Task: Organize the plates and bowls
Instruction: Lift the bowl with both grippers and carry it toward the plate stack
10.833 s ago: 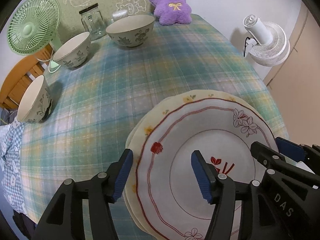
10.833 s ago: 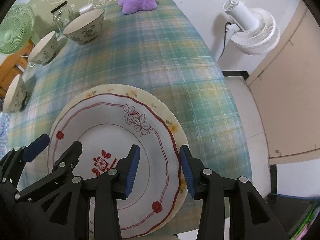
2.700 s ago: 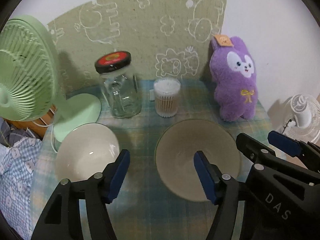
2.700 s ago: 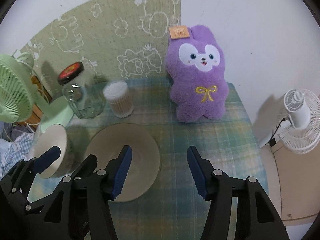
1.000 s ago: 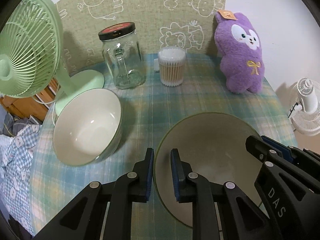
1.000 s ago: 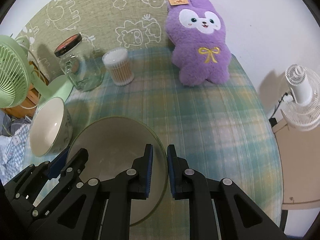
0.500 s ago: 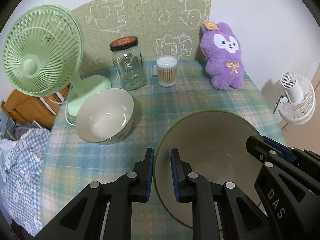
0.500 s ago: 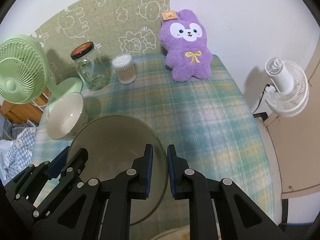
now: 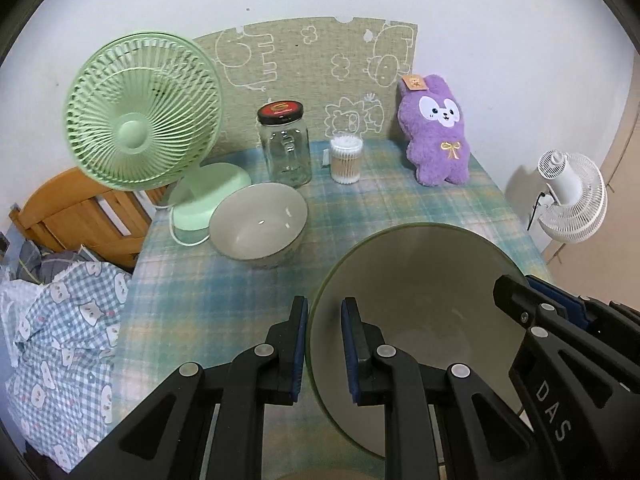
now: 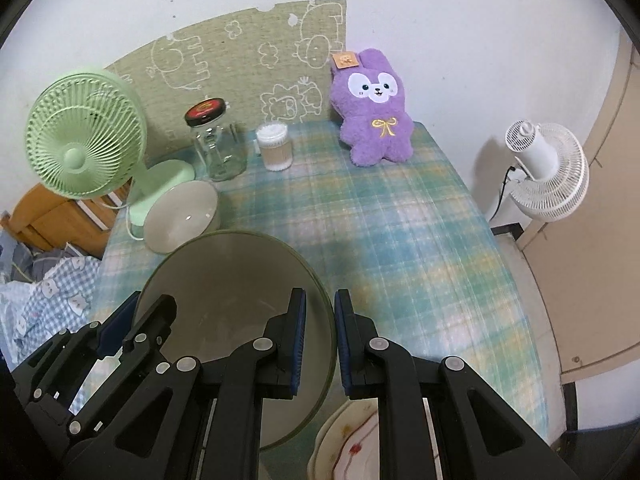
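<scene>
Jaws of both grippers clenched on one large bowl: left gripper pinching its left rim, right gripper pinching the opposite rim, bowl held above the plaid-clothed surface. Beyond it, on the surface: a smaller bowl, green fan, glass jar, cotton-swab tub, purple plush rabbit. Right wrist view alone shows a plate edge low under the gripper; both show the white fan beside the surface.
</scene>
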### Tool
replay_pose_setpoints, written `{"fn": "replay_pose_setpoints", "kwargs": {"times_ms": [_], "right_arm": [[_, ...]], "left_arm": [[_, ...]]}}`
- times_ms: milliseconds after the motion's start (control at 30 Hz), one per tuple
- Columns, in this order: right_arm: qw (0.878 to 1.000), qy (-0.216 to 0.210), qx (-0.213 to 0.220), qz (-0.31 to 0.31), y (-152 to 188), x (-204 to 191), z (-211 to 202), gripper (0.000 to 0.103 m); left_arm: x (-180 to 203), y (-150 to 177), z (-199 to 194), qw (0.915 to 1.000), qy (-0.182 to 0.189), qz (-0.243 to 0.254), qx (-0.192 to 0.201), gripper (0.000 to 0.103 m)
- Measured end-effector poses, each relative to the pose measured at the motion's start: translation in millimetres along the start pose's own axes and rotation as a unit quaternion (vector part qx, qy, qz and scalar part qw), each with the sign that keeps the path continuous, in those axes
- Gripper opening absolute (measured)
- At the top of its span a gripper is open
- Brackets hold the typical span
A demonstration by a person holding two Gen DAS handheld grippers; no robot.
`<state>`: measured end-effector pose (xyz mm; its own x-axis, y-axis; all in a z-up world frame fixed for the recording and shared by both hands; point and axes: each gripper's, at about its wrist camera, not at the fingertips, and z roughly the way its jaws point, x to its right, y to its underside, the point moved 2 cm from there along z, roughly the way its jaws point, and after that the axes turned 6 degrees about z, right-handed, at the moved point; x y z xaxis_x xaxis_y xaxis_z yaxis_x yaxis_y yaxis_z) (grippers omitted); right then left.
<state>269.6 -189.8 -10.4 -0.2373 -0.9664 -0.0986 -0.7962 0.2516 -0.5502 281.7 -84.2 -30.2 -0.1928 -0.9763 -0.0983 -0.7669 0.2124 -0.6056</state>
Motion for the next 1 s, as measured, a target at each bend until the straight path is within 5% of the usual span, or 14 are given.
{"fn": "replay_pose_setpoints", "kwargs": {"times_ms": [1000], "right_arm": [[0.998,0.02,-0.047,0.024,115,-40,-29,0.018]], "left_arm": [[-41,103,-26,0.9987,0.019,0.018,-0.043,0.014]]}}
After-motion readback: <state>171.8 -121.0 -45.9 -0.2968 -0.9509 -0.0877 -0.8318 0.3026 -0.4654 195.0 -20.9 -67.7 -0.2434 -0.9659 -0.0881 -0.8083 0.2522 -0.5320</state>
